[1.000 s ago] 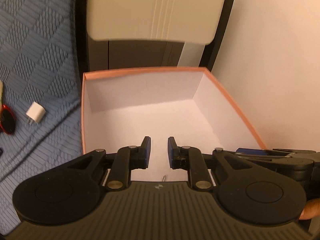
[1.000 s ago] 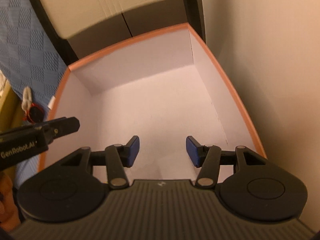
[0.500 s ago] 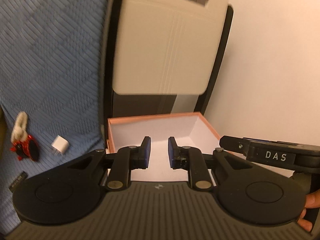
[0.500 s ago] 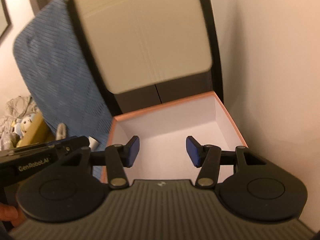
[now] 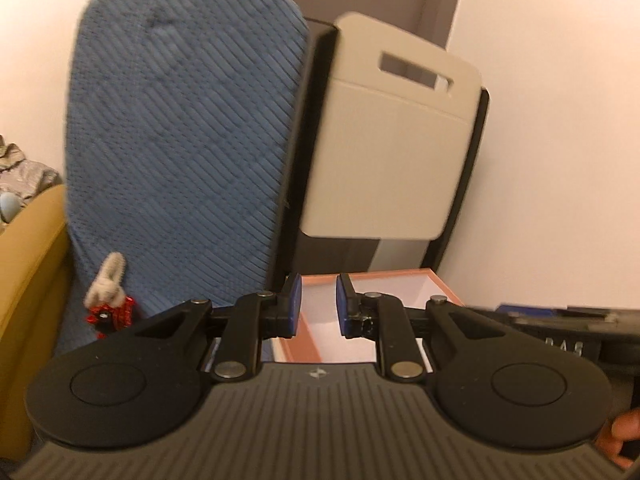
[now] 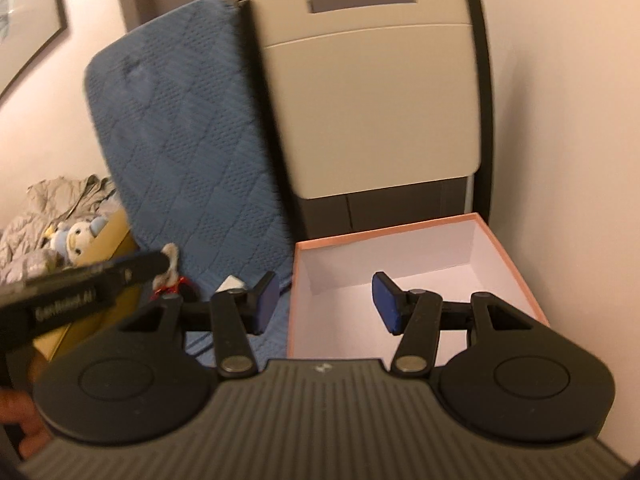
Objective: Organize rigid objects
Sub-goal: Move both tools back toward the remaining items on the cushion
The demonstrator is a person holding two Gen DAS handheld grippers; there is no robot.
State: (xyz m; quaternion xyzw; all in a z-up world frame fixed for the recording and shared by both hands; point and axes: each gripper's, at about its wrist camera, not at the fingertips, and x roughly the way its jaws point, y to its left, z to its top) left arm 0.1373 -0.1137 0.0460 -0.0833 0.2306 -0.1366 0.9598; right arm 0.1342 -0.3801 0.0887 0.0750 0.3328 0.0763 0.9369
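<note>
Cream walls close the scene on the right and behind, and a blue quilted cover (image 5: 180, 128) lies over the surface where the things rest.

Nearest in the left wrist view, the left hand-held gripper (image 5: 316, 304) points a little downward, and its two blue pads stand close together with only a narrow gap; nothing is between them. At the lower right corner, part of a hand (image 5: 618, 438) shows, cut off by the edge. Across the right side runs the body of the other device, blurred, so its lettering is hard to read.

In the right wrist view, the right hand-held gripper (image 6: 324, 300) also tilts downward. Its pads stand about half apart and they hold nothing. The left pad is over the blue cover, the right pad is over the box.

Beyond the fingers sits the box (image 6: 516, 268), with an orange rim and white inside, just beside the wall on the right. What shows of its inside is bare; its near part is hidden behind the gripper body.

Left of the box, on the blue cover, lies a small white charger (image 6: 232, 282), mostly hidden by a gripper finger. Further left is a red and black object with a fluffy grey part (image 5: 109, 300); I cannot tell what it is.

Behind the box stands a beige panel with a slot (image 6: 368, 92) in a dark frame.
</note>
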